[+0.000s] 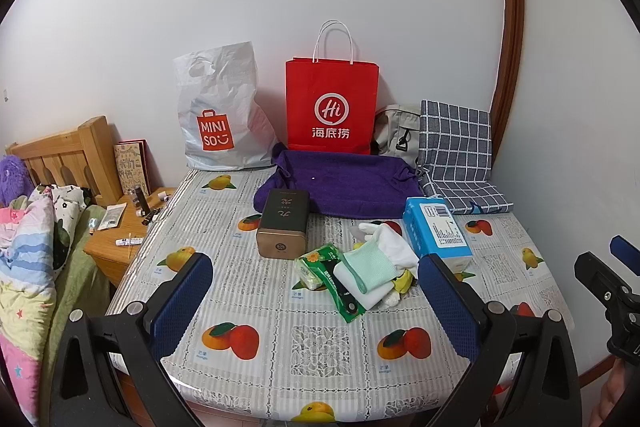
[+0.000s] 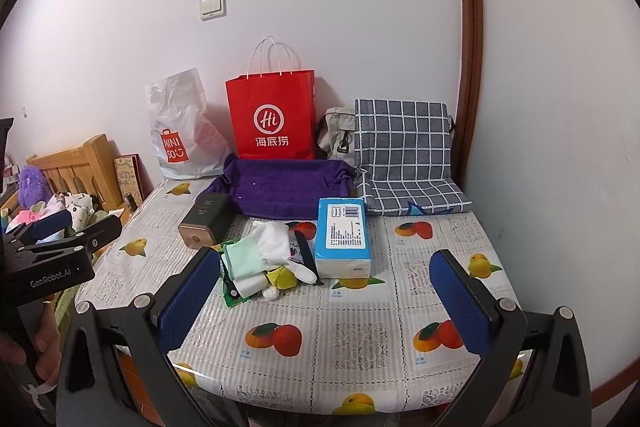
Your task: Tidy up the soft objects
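Observation:
A heap of soft things lies mid-table: a mint green cloth (image 1: 370, 265) (image 2: 242, 259), a white glove (image 1: 394, 241) (image 2: 276, 241), folded white pieces and something yellow, partly on a green wipes packet (image 1: 310, 265) (image 2: 230, 297). To its right lies a blue tissue pack (image 1: 436, 231) (image 2: 342, 233). Behind sits a purple fabric tray (image 1: 340, 183) (image 2: 284, 187). My left gripper (image 1: 316, 307) is open just before the heap, holding nothing. My right gripper (image 2: 324, 301) is open too, over bare tablecloth right of the heap.
A dark tin (image 1: 284, 227) with a gold base lies left of the heap. Along the wall stand a white plastic bag (image 1: 220, 123), red paper bag (image 1: 332, 107), grey backpack (image 1: 396, 131) and checked cushion (image 1: 456, 151). A nightstand (image 1: 116, 231) and bed are left.

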